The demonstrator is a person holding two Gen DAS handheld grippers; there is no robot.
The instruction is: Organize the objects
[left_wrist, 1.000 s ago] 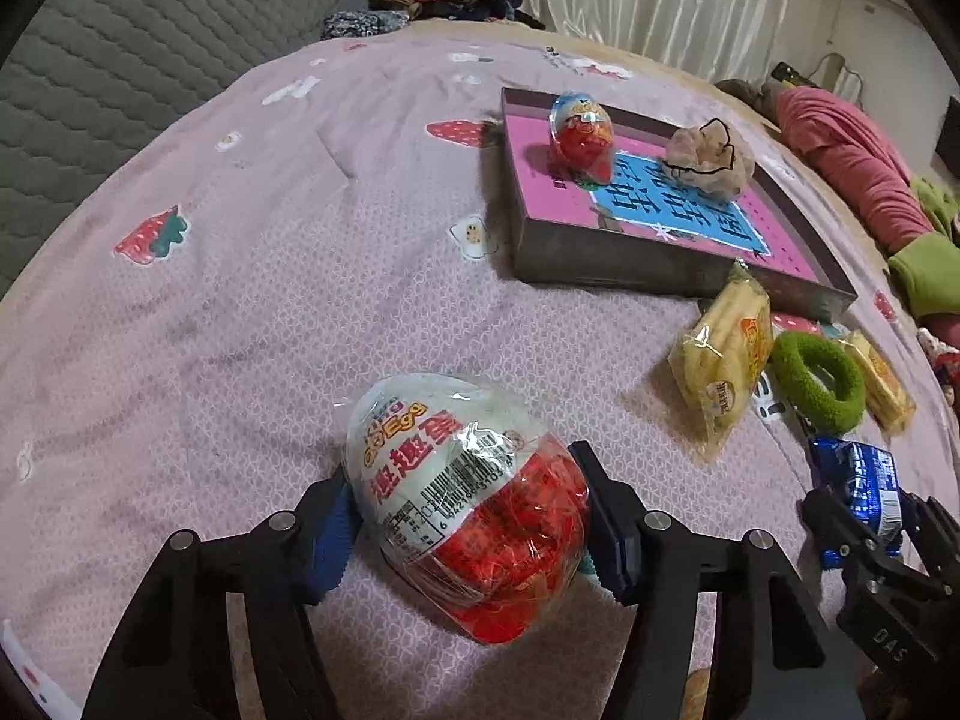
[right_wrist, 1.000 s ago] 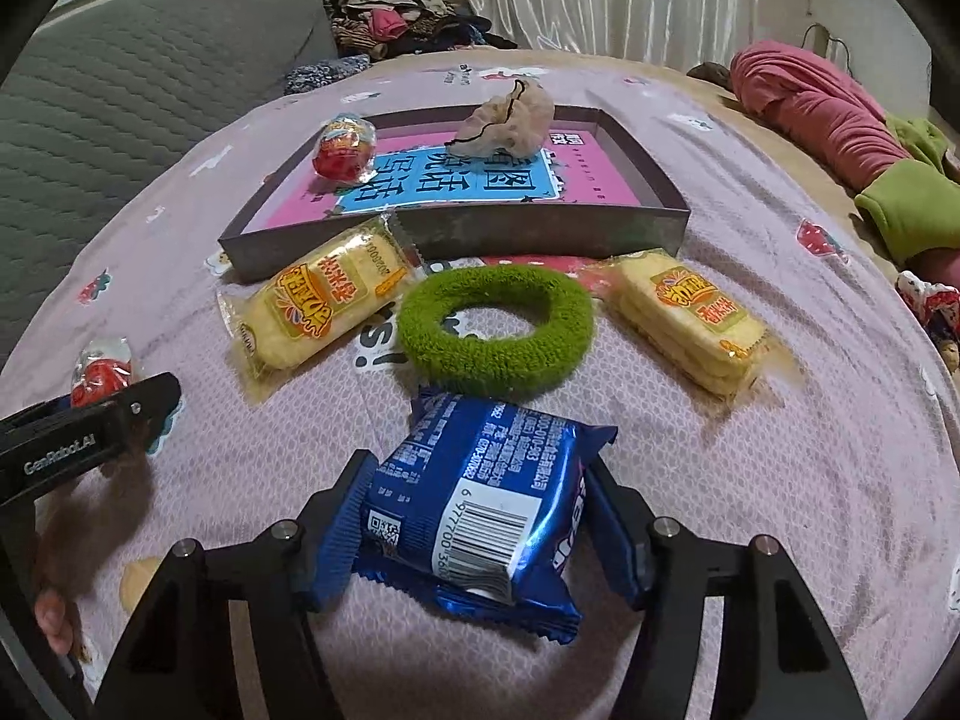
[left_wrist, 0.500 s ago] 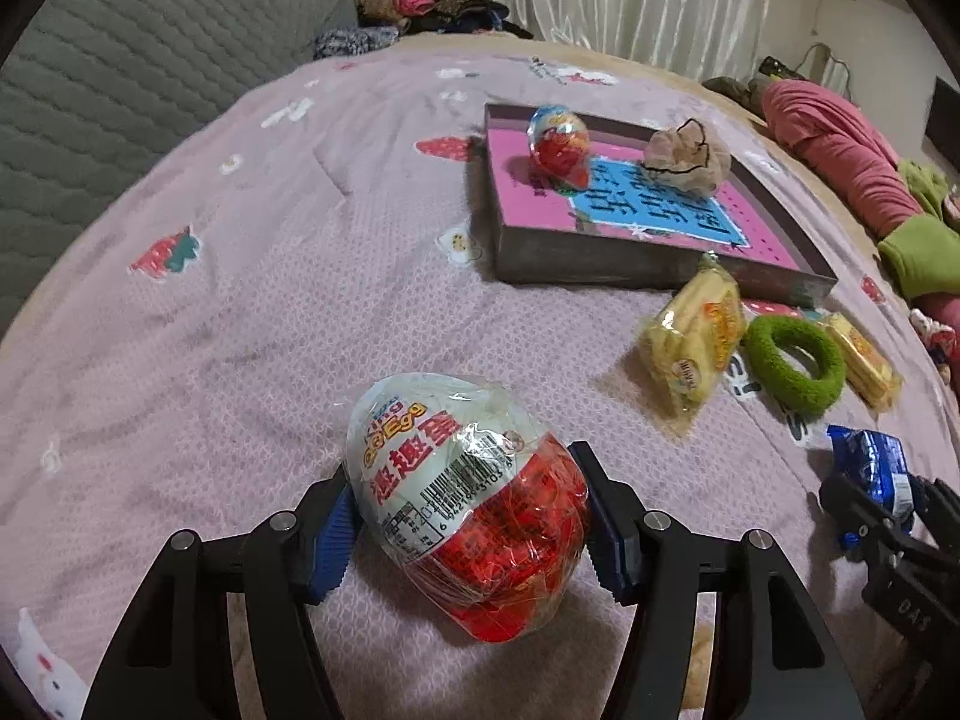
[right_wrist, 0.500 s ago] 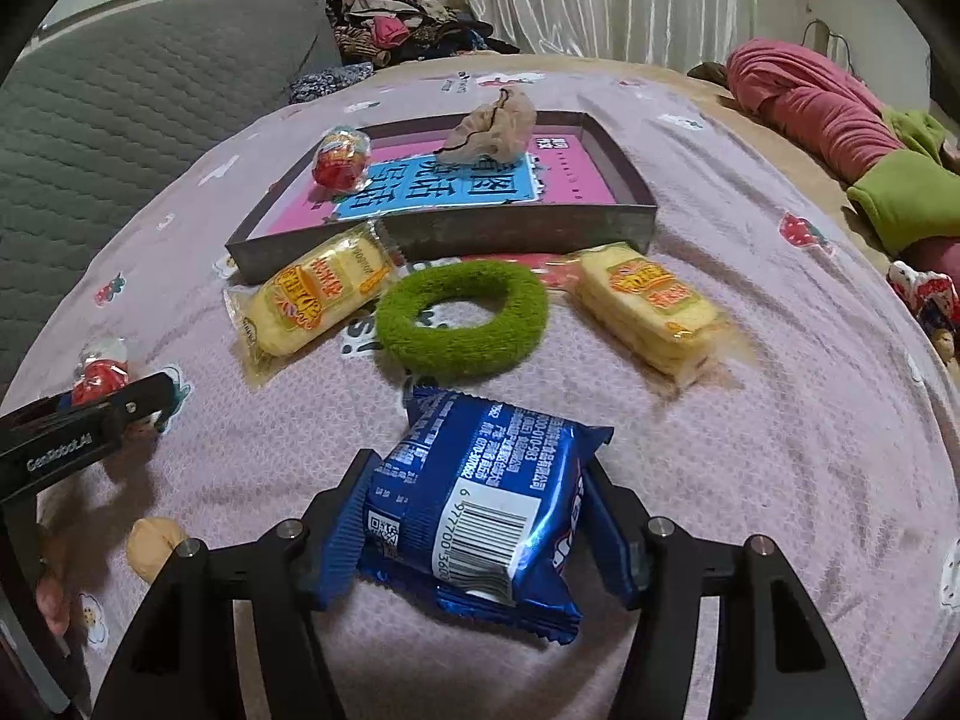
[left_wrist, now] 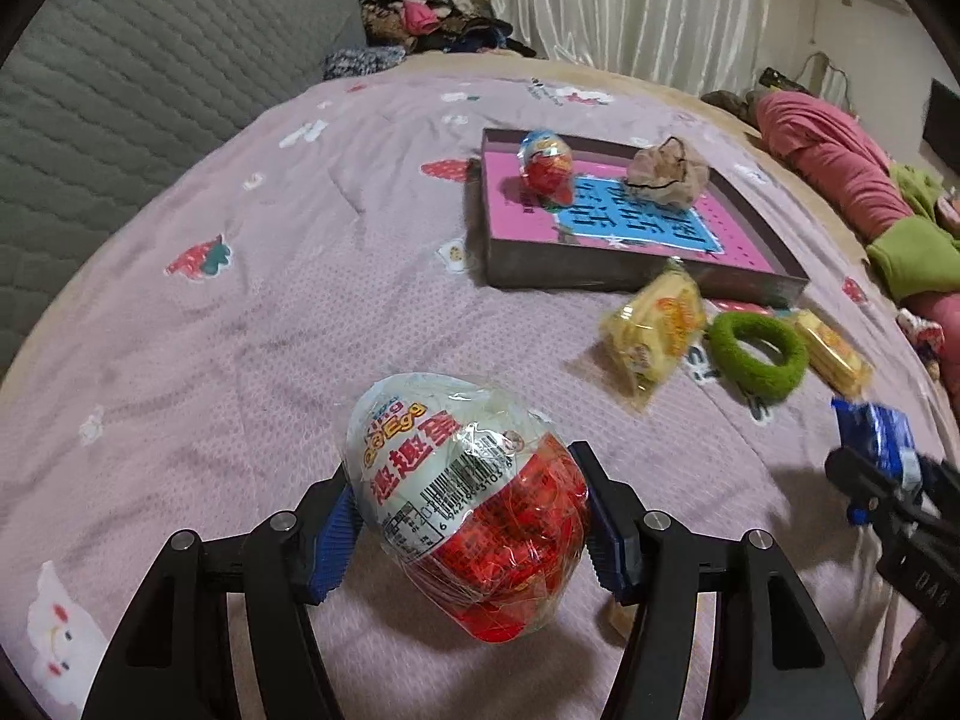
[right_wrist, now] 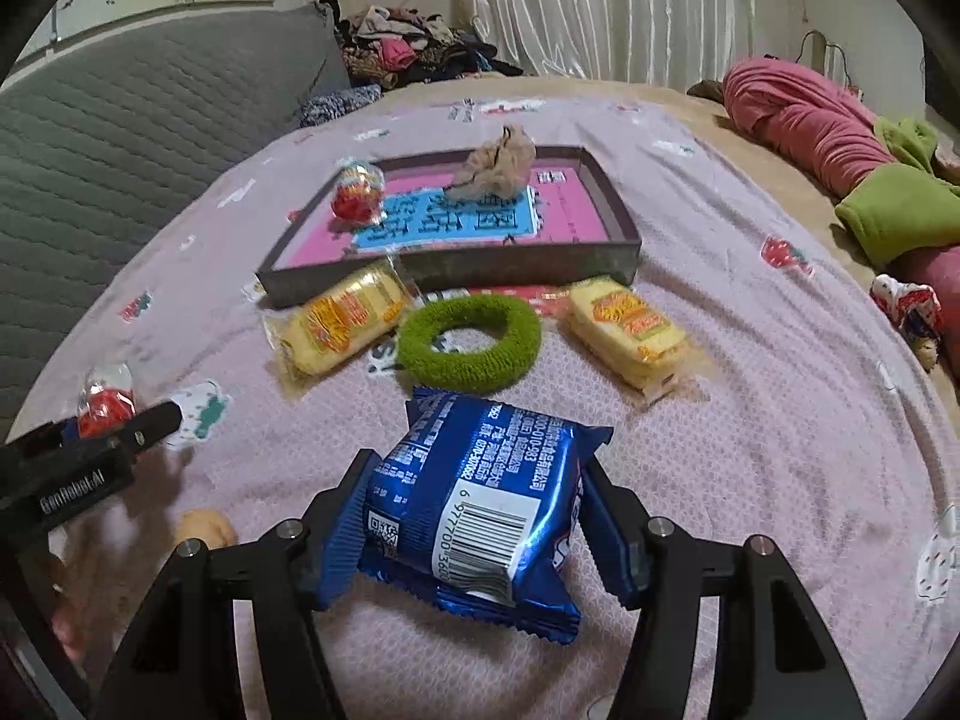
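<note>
Pink quilted bedspread (left_wrist: 252, 312), strawberry print. My left gripper (left_wrist: 471, 516) clamps a wrapped surprise egg (left_wrist: 474, 510); my right gripper (right_wrist: 474, 519) clamps a blue biscuit packet (right_wrist: 480, 510). Ahead of both: green hair scrunchie (right_wrist: 469, 341) between two yellow cake packets (right_wrist: 339, 315) (right_wrist: 630, 330); beyond, tray (right_wrist: 528, 267) holding a second egg (right_wrist: 359, 197) and beige crumpled cloth (right_wrist: 498, 168).
</note>
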